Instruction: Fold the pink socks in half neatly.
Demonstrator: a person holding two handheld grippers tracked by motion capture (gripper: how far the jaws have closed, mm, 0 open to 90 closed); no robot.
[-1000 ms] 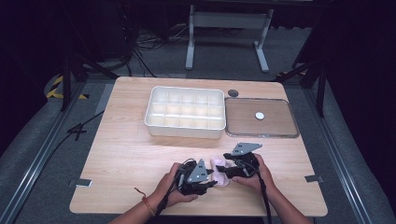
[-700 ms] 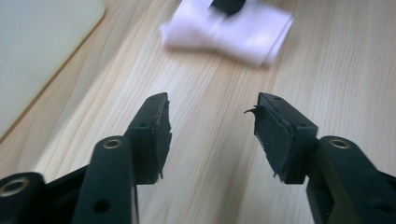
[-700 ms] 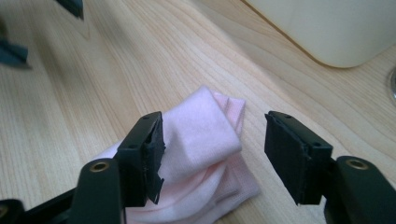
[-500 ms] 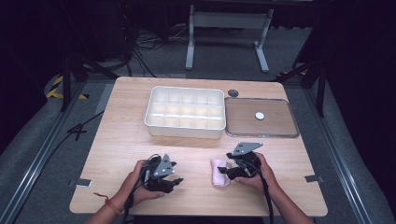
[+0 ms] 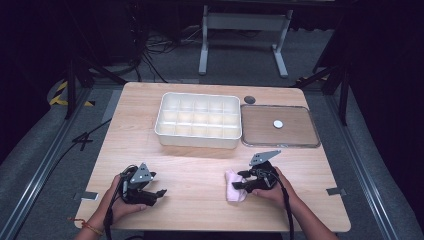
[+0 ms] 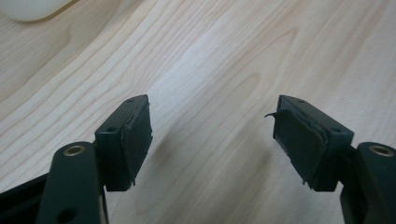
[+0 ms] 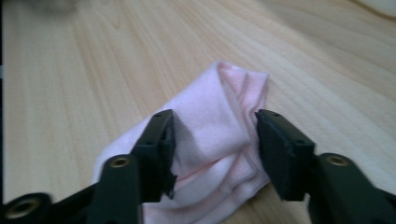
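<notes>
The high view looks forward and down from above the near edge onto the whole table. The 2 gripper views ride low and close, looking along their jaws at the wood. The right one shares the pink cloth with the high view.

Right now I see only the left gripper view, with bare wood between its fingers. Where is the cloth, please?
Observer: The pink cloth lies near the table's front edge, at the right gripper.
Operator: Is it gripped?
Observer: It sits between that gripper's fingers, which have just been closing. I cannot tell whether they press on it yet.
Operator: What is behind it?
Observer: A flat tray lies there, to the right of a white box.
</notes>
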